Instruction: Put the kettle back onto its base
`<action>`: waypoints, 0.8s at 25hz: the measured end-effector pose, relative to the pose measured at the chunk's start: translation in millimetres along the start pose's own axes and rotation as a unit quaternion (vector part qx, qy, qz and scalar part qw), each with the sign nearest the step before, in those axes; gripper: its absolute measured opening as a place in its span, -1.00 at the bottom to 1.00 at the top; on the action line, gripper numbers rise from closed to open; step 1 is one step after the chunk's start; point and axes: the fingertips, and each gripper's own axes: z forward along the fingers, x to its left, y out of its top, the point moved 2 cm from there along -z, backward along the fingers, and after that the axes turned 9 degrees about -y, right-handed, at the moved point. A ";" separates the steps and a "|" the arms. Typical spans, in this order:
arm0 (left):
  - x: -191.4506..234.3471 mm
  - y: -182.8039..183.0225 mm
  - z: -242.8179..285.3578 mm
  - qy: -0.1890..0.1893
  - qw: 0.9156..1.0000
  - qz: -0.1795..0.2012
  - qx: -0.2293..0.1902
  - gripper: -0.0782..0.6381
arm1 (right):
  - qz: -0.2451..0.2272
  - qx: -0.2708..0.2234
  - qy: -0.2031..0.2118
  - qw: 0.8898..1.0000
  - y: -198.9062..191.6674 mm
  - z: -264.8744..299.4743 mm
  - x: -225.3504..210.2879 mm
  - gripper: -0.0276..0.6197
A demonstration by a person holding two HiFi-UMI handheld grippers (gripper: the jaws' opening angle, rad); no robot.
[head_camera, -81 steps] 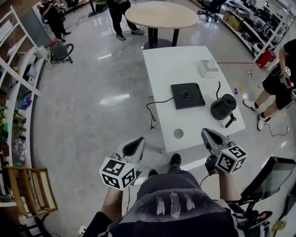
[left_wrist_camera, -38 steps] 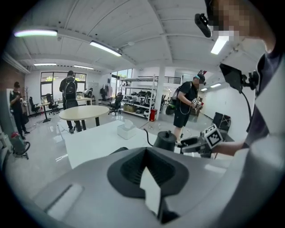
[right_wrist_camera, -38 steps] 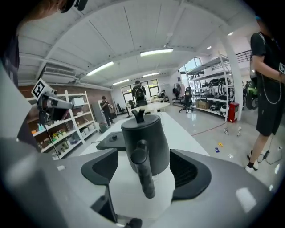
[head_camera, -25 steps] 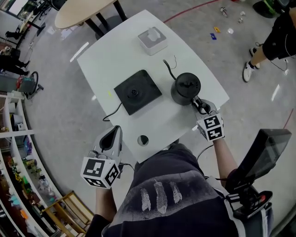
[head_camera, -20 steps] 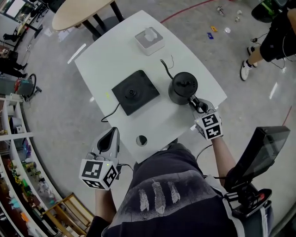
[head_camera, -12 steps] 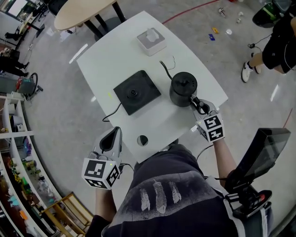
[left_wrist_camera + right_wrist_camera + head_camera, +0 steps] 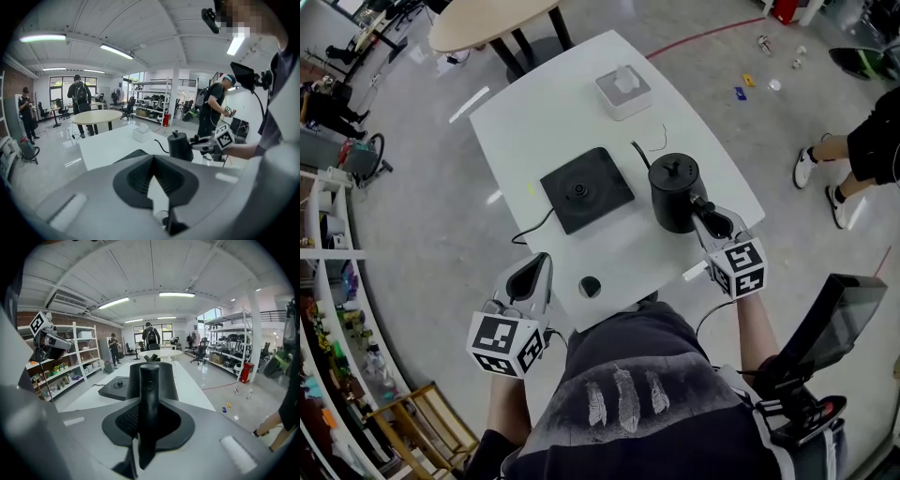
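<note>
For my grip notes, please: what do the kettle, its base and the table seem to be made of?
Kettle: matte black, probably coated metal; dull, even sheen.
Base: black plastic, it seems; flat moulded square, centre connector.
Table: smooth white top, likely laminate; the core is not visible.

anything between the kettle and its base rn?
Nothing visible. The right gripper holds the kettle by its handle beside the base, with only bare table between them. The tissue box sits farther back, off the path.
</note>
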 end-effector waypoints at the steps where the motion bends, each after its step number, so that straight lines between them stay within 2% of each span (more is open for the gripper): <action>1: -0.3 -0.3 -0.1 0.001 1.000 -0.002 -0.001 -0.78 | -0.005 -0.004 0.003 1.000 3.7 -0.3 0.7 -0.75; 5: -1.1 0.9 0.2 0.002 1.000 -0.004 -0.007 -0.78 | -0.013 -0.009 0.012 1.000 17.2 -1.9 2.8 -0.75; 14: 11.2 -0.3 -6.0 0.017 1.000 -0.017 -0.020 -0.78 | 0.017 -0.036 0.014 0.999 43.5 -12.9 0.9 -0.76; 20: 13.6 -3.2 -10.3 0.019 0.999 -0.025 -0.029 -0.78 | 0.008 -0.062 0.022 0.998 71.7 -17.7 2.7 -0.76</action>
